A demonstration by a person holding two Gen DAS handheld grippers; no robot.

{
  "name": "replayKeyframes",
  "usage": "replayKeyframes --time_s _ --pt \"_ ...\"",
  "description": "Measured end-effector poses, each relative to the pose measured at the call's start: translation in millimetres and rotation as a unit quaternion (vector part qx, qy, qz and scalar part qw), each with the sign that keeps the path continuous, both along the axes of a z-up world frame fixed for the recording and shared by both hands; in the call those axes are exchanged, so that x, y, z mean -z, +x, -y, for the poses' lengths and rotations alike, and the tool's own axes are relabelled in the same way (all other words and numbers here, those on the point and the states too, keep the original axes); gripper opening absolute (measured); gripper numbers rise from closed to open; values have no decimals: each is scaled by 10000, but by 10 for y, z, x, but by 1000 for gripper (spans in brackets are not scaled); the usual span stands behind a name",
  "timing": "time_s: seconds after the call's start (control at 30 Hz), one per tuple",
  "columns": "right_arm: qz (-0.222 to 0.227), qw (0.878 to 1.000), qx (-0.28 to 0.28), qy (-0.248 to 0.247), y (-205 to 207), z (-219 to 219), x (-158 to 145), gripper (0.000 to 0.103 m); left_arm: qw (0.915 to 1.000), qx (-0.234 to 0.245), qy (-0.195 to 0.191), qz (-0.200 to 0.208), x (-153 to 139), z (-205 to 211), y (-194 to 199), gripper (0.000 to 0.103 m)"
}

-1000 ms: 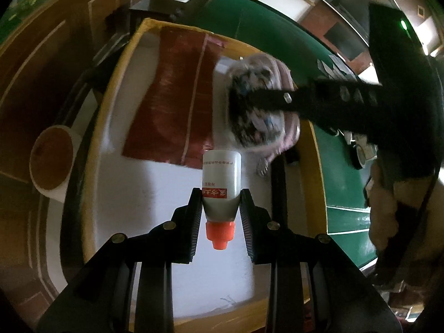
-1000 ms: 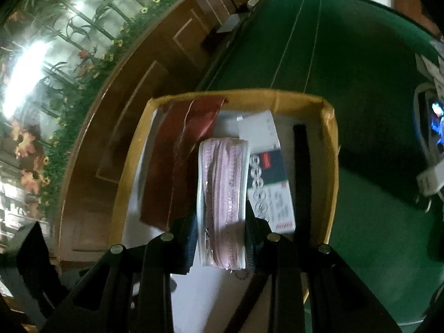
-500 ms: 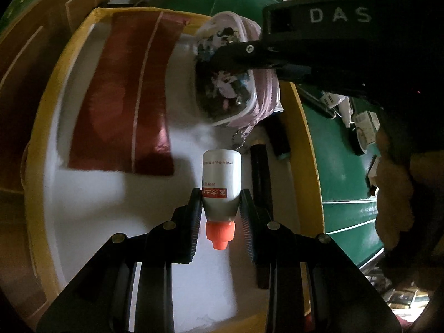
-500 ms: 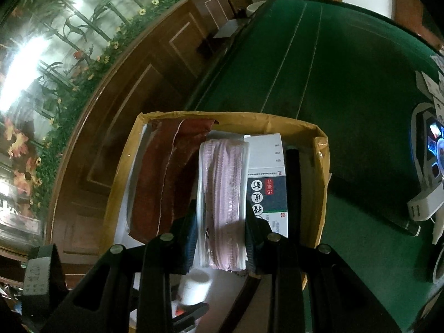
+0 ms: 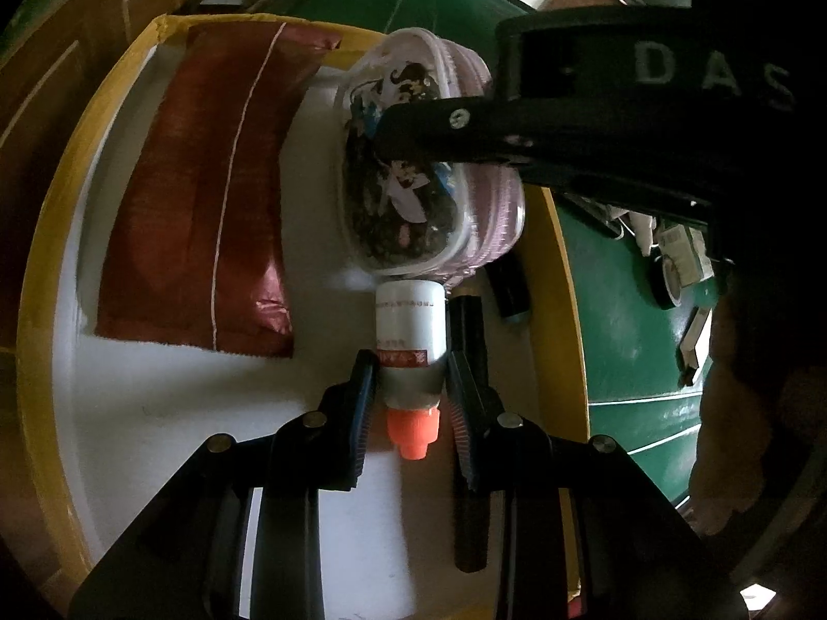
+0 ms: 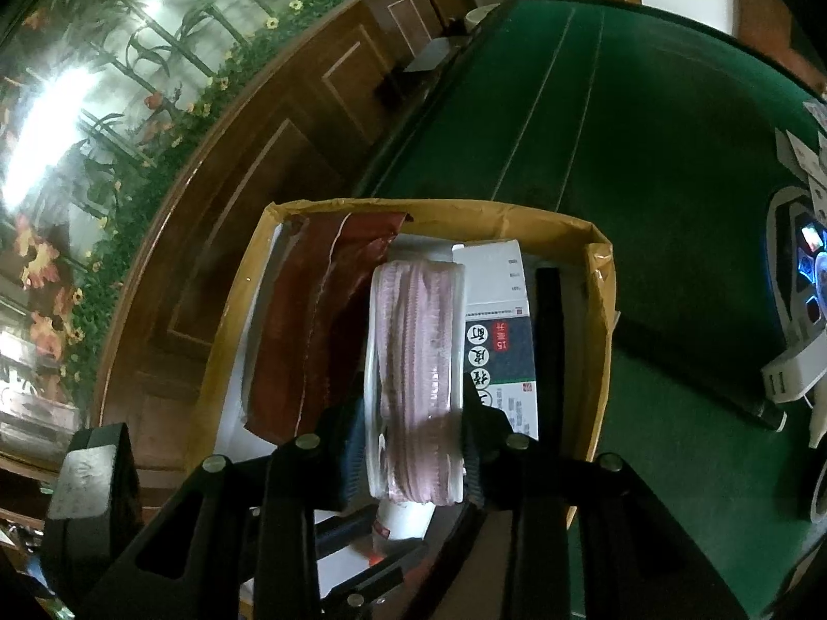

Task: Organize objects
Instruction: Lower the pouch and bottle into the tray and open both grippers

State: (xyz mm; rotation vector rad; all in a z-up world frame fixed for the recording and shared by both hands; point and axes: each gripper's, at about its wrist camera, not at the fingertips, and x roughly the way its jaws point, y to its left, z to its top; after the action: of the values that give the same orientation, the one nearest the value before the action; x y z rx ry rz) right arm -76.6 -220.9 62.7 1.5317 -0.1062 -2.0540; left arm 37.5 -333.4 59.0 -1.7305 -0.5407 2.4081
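While both grippers hang over the box (image 5: 49, 237), the step in hand looks like the drop: two things being let go inside it. The left gripper (image 5: 411, 387) has its jaws around a white bottle (image 5: 411, 330) with an orange cap, low over the white floor of the box beside a red pouch (image 5: 207, 196); the jaws are opening, bottle between them. The right gripper (image 6: 413, 444) carries a pink zipped case (image 6: 413, 372) on edge over the box, above a printed carton (image 6: 504, 351), and its jaws are opening too. Next, I judge, each should spread wider, then lift straight clear so the bottle does not roll and the case does not snag. The box stands on a green bench (image 6: 646, 165).
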Motion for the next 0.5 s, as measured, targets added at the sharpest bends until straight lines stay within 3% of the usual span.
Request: replayKeyframes --time_s 0.07,0.13,0.23,0.5 --pt "-11 10000 12 -20 11 -3 -24 34 9999 -77 79 -39 -21 32 28 44" --pt "-31 10000 41 -70 28 -18 -62 38 9998 -160 81 -85 -45 60 52 66" --pt "-77 9997 117 -178 41 -58 -138 50 9995 -268 137 -41 -51 105 87 67" --pt "-309 9981 265 -463 185 -268 -348 65 9991 -410 125 -68 -188 131 100 72"
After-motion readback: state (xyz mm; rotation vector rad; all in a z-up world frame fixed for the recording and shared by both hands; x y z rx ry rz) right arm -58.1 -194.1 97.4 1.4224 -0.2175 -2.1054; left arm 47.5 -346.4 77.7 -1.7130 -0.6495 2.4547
